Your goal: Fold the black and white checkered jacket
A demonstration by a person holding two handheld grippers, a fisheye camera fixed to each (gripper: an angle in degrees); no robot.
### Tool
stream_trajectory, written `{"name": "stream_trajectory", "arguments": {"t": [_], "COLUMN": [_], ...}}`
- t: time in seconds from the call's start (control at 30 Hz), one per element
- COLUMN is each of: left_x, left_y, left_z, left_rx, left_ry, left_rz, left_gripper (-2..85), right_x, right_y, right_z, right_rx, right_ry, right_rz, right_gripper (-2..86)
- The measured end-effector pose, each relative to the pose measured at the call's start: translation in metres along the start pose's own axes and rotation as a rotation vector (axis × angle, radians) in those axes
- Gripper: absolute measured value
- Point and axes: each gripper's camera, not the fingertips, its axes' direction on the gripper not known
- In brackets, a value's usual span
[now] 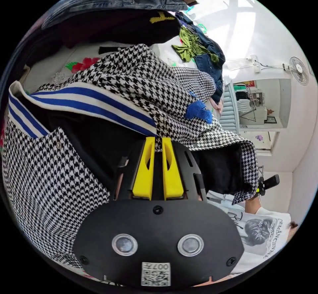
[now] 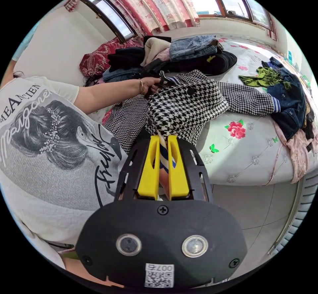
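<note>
The black and white checkered jacket (image 1: pixel 142 75) hangs lifted in front of me in the left gripper view, its dark lining open and its blue-and-white striped trim (image 1: pixel 92 103) running across. My left gripper (image 1: pixel 158 139) is shut on the fabric just under that trim. In the right gripper view the jacket (image 2: pixel 185 105) is bunched over the bed's edge, one sleeve with a striped cuff (image 2: pixel 275 105) lying out to the right. My right gripper (image 2: pixel 163 137) is shut on a striped edge of the jacket. A hand (image 2: pixel 150 84) holds the jacket's far side.
A white flowered bed cover (image 2: pixel 245 148) lies under the jacket. Stacked jeans and dark clothes (image 2: pixel 192 47) sit at the bed's back; a green and denim heap (image 2: pixel 285 98) at its right. Tiled floor (image 2: pixel 251 207) lies below. The person's printed white shirt (image 2: pixel 49 148) is close on the left.
</note>
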Motion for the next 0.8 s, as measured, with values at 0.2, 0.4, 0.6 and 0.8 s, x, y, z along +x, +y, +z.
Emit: {"name": "stream_trajectory", "arguments": {"t": [0.2,0.4,0.6,0.8], "left_x": [0.007,0.000,-0.068,-0.065], "left_y": [-0.001,0.031,0.099,0.227], "left_z": [-0.105,-0.220,-0.196,-0.155], "left_rx": [-0.054,-0.036,0.114,0.265], "left_ry": [0.123,-0.267,-0.432,-0.375], "left_rz": [0.169,0.158,-0.228,-0.327], "left_gripper": [2.7,3.5,6.4,7.9], "right_x": [-0.006,-0.057,-0.079,-0.028], "right_y": [-0.029,-0.074,-0.080,-0.069], "right_z": [0.014,0.068,0.212,0.190], "right_rx": [-0.078,-0.268,-0.547,-0.383], "right_ry": [-0.082,-0.208,-0.399,-0.229], "right_rz": [-0.111,-0.424,-0.438,-0.207], "right_gripper": [3.0,4.3,6.6,7.7]}}
